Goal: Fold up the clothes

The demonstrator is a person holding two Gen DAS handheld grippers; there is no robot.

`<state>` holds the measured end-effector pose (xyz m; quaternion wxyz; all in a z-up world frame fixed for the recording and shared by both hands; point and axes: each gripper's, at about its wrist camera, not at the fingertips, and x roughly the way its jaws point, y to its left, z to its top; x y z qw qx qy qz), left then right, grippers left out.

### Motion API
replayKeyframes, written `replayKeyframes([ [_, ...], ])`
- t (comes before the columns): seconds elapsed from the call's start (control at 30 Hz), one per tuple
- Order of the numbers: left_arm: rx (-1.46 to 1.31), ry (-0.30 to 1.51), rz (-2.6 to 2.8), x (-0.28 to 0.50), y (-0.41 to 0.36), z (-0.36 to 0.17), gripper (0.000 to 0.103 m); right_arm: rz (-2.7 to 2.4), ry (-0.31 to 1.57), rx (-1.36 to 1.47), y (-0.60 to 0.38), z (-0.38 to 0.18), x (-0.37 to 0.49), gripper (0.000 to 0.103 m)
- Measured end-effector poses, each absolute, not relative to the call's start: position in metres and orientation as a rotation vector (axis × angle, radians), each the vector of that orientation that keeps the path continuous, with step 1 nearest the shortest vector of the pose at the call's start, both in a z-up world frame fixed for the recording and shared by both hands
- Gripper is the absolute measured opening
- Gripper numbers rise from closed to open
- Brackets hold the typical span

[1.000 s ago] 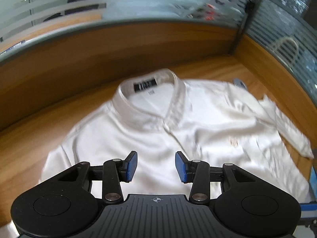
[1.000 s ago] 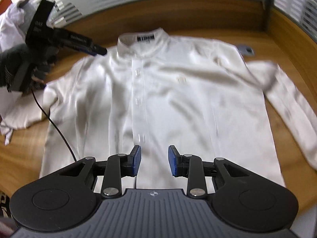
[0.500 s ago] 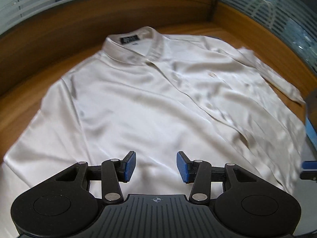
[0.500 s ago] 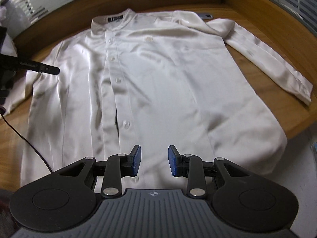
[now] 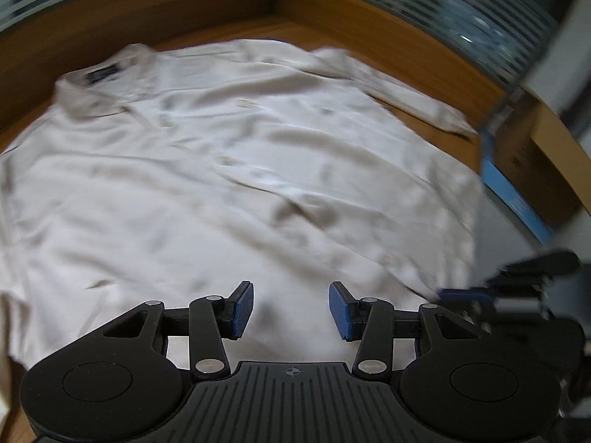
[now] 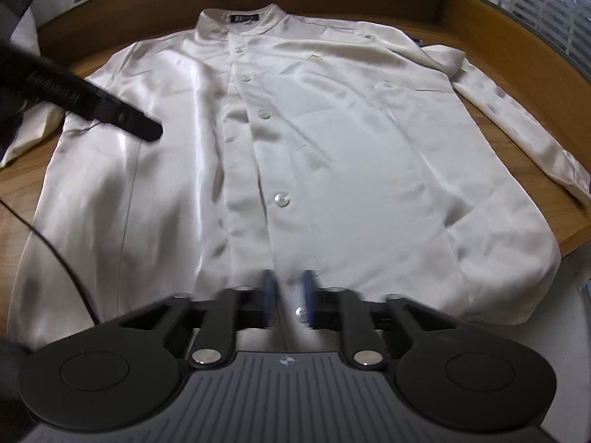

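Observation:
A white long-sleeved button shirt (image 5: 258, 166) (image 6: 351, 147) lies flat, front up, collar at the far side, on a wooden table (image 6: 576, 221). My left gripper (image 5: 291, 308) is open above the shirt's lower body, nothing between its blue pads. My right gripper (image 6: 288, 299) hangs over the button placket near the hem. Its jaws are closing and blurred, with a narrow gap through which the cloth and a button show. The left gripper (image 6: 147, 129) also appears over the shirt's left side in the right wrist view. The right gripper (image 5: 461, 291) shows at the hem in the left wrist view.
Wooden walls topped by striped glass (image 5: 424, 0) ring the table's far side. A brown box with a blue edge (image 5: 524, 170) stands off the right end. A thin black cable (image 6: 55, 251) trails across the shirt's left side. The right sleeve (image 6: 517, 129) lies stretched out towards the table edge.
Both views have drawn back from the collar towards the hem. The left gripper has swung across and stays open. The right jaws have narrowed from a wide gap to a slim one.

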<state>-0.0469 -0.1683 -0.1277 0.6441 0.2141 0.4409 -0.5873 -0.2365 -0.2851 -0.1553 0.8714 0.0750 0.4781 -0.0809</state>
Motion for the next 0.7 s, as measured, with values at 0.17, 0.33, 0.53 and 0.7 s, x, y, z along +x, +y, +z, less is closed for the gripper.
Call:
replayKeyframes([
  [0.17, 0.552, 0.992, -1.436, -0.077, -0.174, -0.133, 0.048, -0.196, 0.971, 0.191, -0.293, -0.146, -0.242, 0.0],
  [0.33, 0.438, 1.076, -1.443, -0.079, -0.179, -0.141, 0.048, -0.186, 0.946, 0.18, -0.291, -0.119, -0.245, 0.0],
  [0.53, 0.042, 1.233, -1.356, -0.048, -0.19, -0.141, 0.048, -0.174, 0.931, 0.168, -0.286, -0.091, -0.246, 0.0],
  [0.7, -0.031, 1.292, -1.237, -0.038, -0.201, -0.152, 0.048, -0.163, 0.943, 0.168, -0.284, -0.084, -0.244, 0.0],
])
